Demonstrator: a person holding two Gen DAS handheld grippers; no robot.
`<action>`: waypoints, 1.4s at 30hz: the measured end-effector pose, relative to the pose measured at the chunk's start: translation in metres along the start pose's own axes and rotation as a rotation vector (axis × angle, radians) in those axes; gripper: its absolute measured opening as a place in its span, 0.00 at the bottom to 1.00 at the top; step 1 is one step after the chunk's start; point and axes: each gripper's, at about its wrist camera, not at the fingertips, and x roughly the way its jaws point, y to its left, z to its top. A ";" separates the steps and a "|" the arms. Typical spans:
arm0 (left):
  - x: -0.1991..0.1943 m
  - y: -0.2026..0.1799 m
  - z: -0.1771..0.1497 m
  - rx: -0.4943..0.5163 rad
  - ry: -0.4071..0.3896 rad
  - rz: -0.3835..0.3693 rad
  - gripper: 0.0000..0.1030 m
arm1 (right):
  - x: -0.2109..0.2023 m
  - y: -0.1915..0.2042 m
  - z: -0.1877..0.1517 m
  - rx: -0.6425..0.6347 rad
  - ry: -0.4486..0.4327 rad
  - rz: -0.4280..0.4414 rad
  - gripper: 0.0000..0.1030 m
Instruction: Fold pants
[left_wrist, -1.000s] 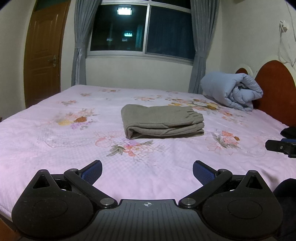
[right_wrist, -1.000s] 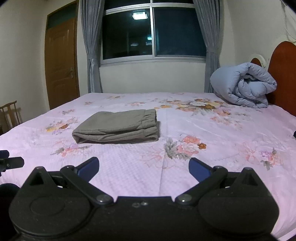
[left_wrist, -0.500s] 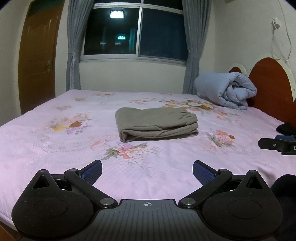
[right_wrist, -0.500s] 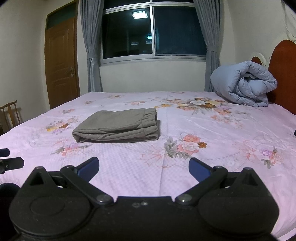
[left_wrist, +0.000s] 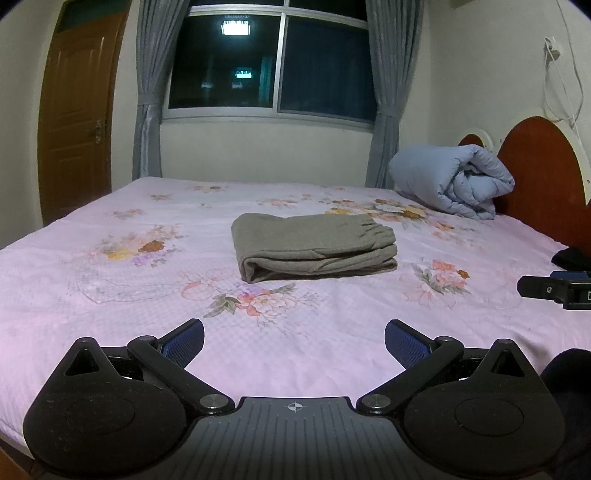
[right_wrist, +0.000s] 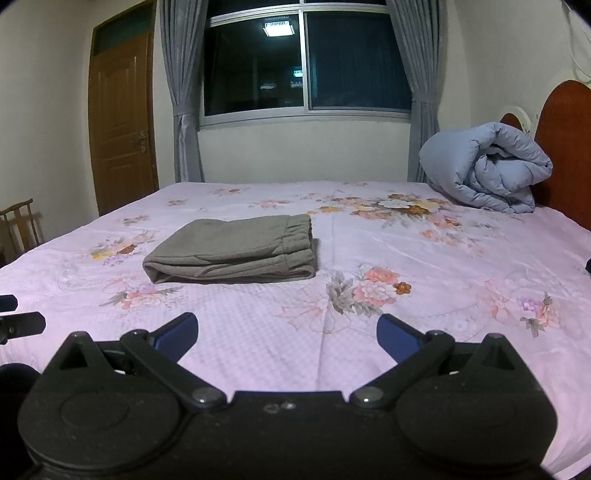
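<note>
Both sets of fingers spread empty: the folded olive-grey fabric pants (left_wrist: 314, 245) lie at 12 o'clock of the left gripper (left_wrist: 294, 341), at 11 o'clock of the right gripper (right_wrist: 286, 332), long axis crosswise.

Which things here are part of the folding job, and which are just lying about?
Job: folded grey-brown fabric pants; left hand-held gripper; right hand-held gripper, both open.

Lying about: rolled light-blue quilt; pink floral bedsheet; wooden chair.

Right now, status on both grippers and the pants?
Left gripper open, empty. Right gripper open, empty. Pants folded, flat on bed, untouched. Nothing in the way; rolled duvet far by headboard.
</note>
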 end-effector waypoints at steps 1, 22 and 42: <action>0.000 0.000 0.000 0.000 0.000 -0.001 1.00 | 0.000 0.000 0.000 0.000 0.001 0.001 0.94; 0.001 -0.001 0.000 0.001 -0.001 0.001 1.00 | 0.000 -0.001 0.000 0.001 0.001 0.001 0.94; -0.004 0.000 0.000 0.004 -0.031 0.039 1.00 | -0.001 -0.002 0.001 0.000 0.001 0.002 0.94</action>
